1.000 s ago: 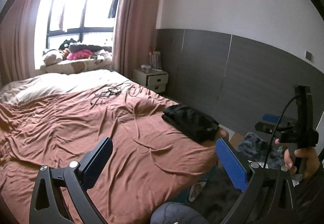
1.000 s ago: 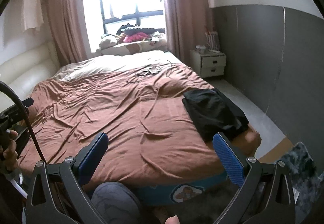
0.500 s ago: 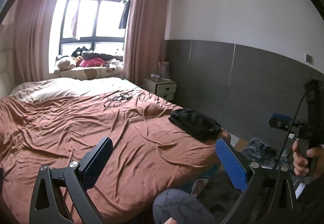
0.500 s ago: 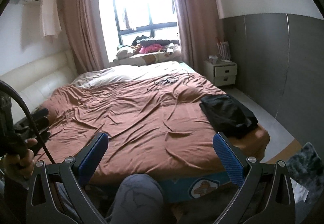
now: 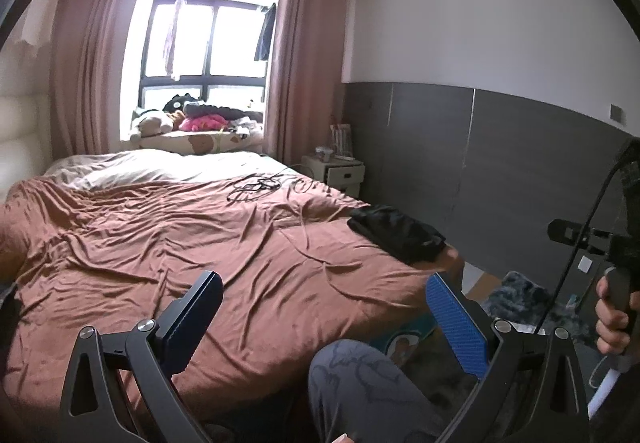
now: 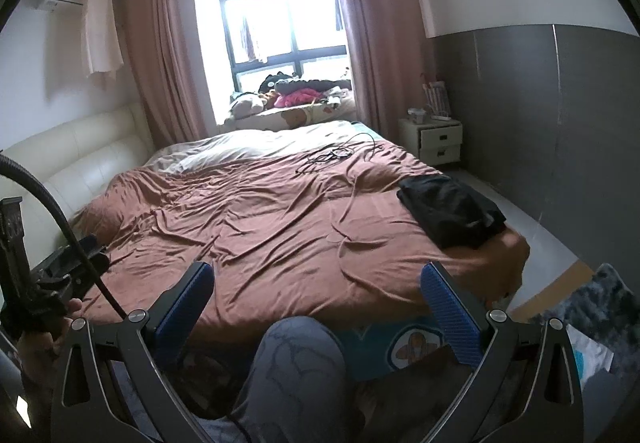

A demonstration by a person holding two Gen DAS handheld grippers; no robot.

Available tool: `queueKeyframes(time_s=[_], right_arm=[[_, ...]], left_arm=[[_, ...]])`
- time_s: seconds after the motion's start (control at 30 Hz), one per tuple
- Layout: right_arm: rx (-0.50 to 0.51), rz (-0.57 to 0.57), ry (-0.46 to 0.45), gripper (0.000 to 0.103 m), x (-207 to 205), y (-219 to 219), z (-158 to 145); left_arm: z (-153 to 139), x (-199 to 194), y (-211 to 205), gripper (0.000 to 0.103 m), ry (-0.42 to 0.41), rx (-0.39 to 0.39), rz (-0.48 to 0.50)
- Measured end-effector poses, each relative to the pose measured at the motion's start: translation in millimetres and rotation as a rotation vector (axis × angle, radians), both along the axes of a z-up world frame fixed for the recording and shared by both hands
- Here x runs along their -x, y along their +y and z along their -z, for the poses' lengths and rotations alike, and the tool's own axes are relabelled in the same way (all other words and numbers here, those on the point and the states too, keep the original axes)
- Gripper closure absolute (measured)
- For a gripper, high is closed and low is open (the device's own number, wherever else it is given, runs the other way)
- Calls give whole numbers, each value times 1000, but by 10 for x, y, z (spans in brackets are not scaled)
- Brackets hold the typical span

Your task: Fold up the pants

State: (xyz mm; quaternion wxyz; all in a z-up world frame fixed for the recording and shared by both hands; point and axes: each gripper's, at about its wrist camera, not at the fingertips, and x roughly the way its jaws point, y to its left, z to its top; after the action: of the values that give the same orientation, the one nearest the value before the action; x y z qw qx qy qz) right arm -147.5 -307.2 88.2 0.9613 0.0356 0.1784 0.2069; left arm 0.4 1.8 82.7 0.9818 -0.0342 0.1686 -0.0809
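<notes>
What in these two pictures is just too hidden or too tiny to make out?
- Black pants: a dark heap in both views, how neatly folded unclear.
- Items on the nightstand: too small.
- Pile on the window ledge: small and backlit.
- Bed front: blocked by a knee.

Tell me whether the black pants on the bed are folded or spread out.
Folded: the black pants lie as a compact, layered bundle near the bed's right corner, with no legs stretched out. Neither gripper touches them.

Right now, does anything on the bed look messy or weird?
Yes. A tangle of black cables lies loose on the rumpled brown cover, and the black pants sit at the bed's corner edge.
</notes>
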Motion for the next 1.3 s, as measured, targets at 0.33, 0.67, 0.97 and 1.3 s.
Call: queueKeyframes(time_s=[0.33,0.67,0.97,1.3], right_arm=[[56,72,-33,0,163,209,276],[109,118,-39,0,251,430,590],[91,170,-27,0,259,545,731],[107,132,-16,0,339,582,707]], left_arm=[[243,271,-13,0,-13,-17,-76],[481,398,-152,0,-2,-39,-48],[611,408,-184,0,25,-39,-44],[668,383,-164,0,45,-43,-55]])
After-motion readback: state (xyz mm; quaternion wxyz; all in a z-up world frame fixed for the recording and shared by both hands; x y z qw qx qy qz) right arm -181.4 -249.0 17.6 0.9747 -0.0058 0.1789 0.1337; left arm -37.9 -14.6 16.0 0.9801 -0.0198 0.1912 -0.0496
